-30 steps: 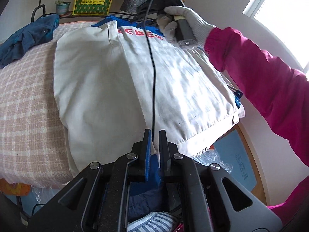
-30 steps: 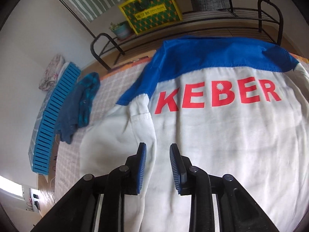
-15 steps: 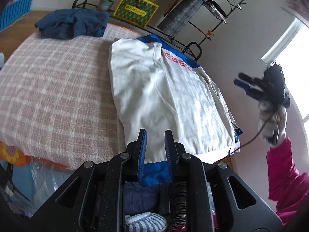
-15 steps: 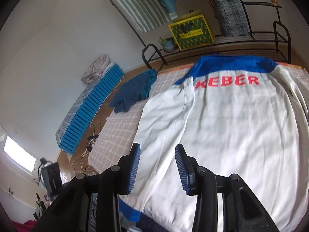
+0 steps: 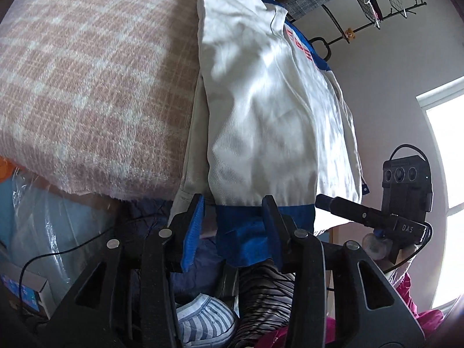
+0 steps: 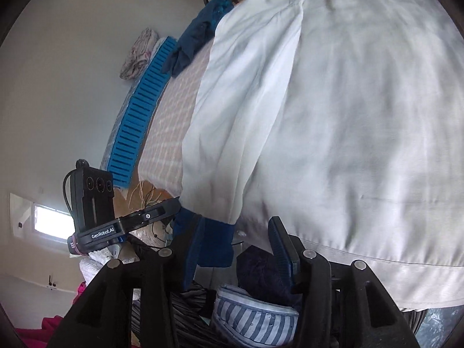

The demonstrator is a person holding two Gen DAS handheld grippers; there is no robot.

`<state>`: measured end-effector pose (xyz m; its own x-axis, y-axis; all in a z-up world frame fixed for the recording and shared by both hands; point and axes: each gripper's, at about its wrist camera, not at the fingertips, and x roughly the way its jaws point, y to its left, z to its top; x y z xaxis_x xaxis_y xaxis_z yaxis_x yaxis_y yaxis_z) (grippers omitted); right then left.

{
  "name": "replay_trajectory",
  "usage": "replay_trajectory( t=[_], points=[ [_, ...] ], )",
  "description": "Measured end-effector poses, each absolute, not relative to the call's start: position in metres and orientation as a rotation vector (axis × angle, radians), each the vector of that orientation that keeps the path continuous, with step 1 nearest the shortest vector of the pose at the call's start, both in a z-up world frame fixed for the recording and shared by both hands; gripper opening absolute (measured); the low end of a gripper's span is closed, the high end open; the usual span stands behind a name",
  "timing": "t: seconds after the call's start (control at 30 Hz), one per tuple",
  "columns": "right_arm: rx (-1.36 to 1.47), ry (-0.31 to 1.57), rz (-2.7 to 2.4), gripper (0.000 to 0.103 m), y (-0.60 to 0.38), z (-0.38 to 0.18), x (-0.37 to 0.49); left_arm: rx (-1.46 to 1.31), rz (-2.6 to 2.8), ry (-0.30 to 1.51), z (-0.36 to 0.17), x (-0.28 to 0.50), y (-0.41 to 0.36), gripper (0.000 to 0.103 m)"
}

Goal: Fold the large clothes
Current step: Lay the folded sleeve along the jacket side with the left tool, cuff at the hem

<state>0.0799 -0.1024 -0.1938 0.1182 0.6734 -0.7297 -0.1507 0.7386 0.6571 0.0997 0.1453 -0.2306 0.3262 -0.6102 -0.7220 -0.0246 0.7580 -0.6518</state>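
Observation:
A white jacket [image 5: 261,116] with a blue collar and red lettering lies back-up on the bed; it fills the right wrist view [image 6: 348,116]. Its folded sleeve ends in a blue cuff [image 5: 240,232] hanging over the near bed edge. My left gripper [image 5: 233,203] is opening, and the cuff hangs loose between its jaws, not pinched. My right gripper [image 6: 236,221] is also opening at the jacket's hem, with the cuff [image 6: 216,243] by its left finger and nothing gripped. Each gripper shows in the other's view: the right gripper [image 5: 324,201] and the left gripper [image 6: 171,204].
A pink plaid blanket [image 5: 87,72] covers the bed. A dark blue garment [image 6: 200,37] lies at its far side, next to a blue slatted panel [image 6: 145,110]. Striped and dark clothes [image 6: 255,319] are piled below the bed edge. A clothes rack [image 5: 362,14] stands behind.
Both grippers have come down to the near edge of the bed and their jaws have widened. The right one swept back from the lettering to the hem. The left let the cuff loose.

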Motion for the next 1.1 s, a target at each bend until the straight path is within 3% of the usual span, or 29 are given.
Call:
replay_trajectory(
  t=[0.03, 0.07, 0.1, 0.13, 0.17, 0.27, 0.4, 0.6, 0.7, 0.83, 1.1],
  points=[
    [0.466, 1.335, 0.642, 0.051, -0.097, -0.197, 0.081, -0.644, -0.427, 1.186, -0.233, 0.099, 0.145, 0.035],
    [0.442, 1.344, 0.635, 0.051, -0.092, -0.199, 0.083, -0.643, -0.427, 1.181, -0.236, 0.099, 0.146, 0.02],
    [0.425, 1.35, 0.631, 0.05, -0.088, -0.202, 0.083, -0.631, -0.412, 1.182, -0.237, 0.099, 0.145, 0.014],
    [0.427, 1.36, 0.632, 0.041, -0.084, -0.204, 0.087, -0.638, -0.412, 1.176, -0.238, 0.099, 0.145, 0.01],
    [0.458, 1.372, 0.644, 0.021, -0.083, -0.208, 0.088, -0.65, -0.418, 1.167, -0.238, 0.098, 0.147, 0.005],
    [0.61, 1.376, 0.707, 0.01, -0.083, -0.211, 0.087, -0.641, -0.407, 1.121, -0.222, 0.093, 0.15, 0.004],
    [0.806, 1.317, 0.825, 0.009, -0.087, -0.2, 0.081, -0.585, -0.397, 1.05, -0.187, 0.08, 0.156, 0.004],
    [0.602, 1.41, 0.706, 0.008, -0.072, -0.229, 0.072, -0.498, -0.368, 1.124, -0.211, 0.081, 0.149, 0.004],
    [0.473, 1.406, 0.679, 0.008, -0.065, -0.225, 0.068, -0.516, -0.351, 1.115, -0.215, 0.081, 0.153, 0.01],
    [0.284, 1.396, 0.63, 0.023, -0.061, -0.208, 0.064, -0.57, -0.336, 1.062, -0.212, 0.08, 0.175, 0.052],
    [0.123, 1.194, 0.616, 0.025, -0.062, -0.151, 0.057, -0.782, -0.345, 1.111, -0.248, 0.093, 0.203, 0.055]
  ],
)
